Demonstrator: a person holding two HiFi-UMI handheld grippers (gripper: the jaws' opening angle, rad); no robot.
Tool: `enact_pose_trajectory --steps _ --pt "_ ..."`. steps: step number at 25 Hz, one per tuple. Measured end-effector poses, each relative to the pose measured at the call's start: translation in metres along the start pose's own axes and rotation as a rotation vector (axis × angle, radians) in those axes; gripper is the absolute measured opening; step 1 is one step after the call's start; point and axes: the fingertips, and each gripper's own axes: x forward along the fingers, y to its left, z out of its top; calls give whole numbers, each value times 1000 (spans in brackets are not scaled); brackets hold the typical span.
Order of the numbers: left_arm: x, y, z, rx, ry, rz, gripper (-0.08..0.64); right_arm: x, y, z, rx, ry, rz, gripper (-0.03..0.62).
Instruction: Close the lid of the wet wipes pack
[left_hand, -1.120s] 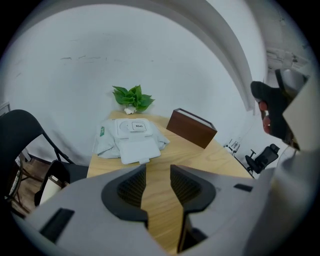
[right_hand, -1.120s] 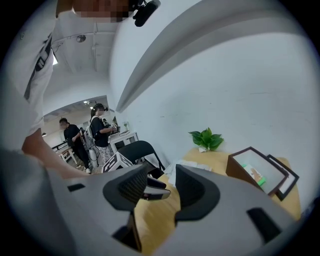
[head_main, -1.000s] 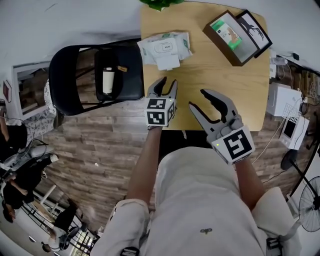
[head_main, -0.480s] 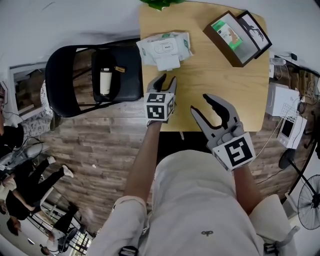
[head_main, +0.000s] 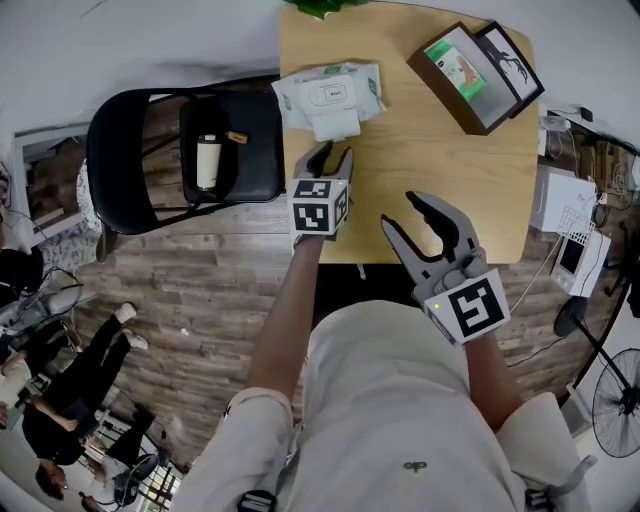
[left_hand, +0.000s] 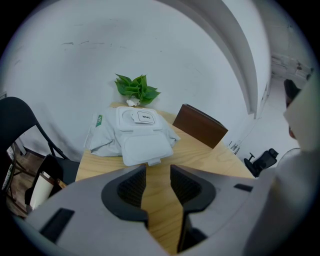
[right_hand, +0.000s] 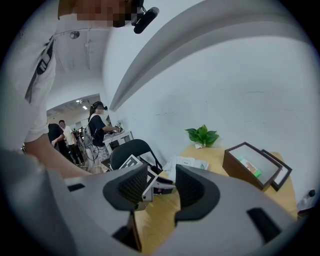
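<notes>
1. Here, left gripper jaws slightly apart, right gripper jaws spread wide; both empty.
2. Soft white plastic wet wipes pack lies at the light wooden table's far left corner, white lid flipped open.
3. Probably light, squashy: press the stiffer lid, not film.

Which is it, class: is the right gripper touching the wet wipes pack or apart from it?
Apart. The head view shows bare table between the right gripper and the wet wipes pack.

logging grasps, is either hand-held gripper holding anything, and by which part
Nothing is held: the left hand-held gripper and right hand-held gripper are open and empty, clear of the white soft wet wipes pack.
</notes>
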Motion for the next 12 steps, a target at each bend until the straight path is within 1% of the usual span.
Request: enact_pose_trajectory --steps 12 --pt "1 1 3 -7 -16 10 130 0 -2 1 -6 0 5 173"
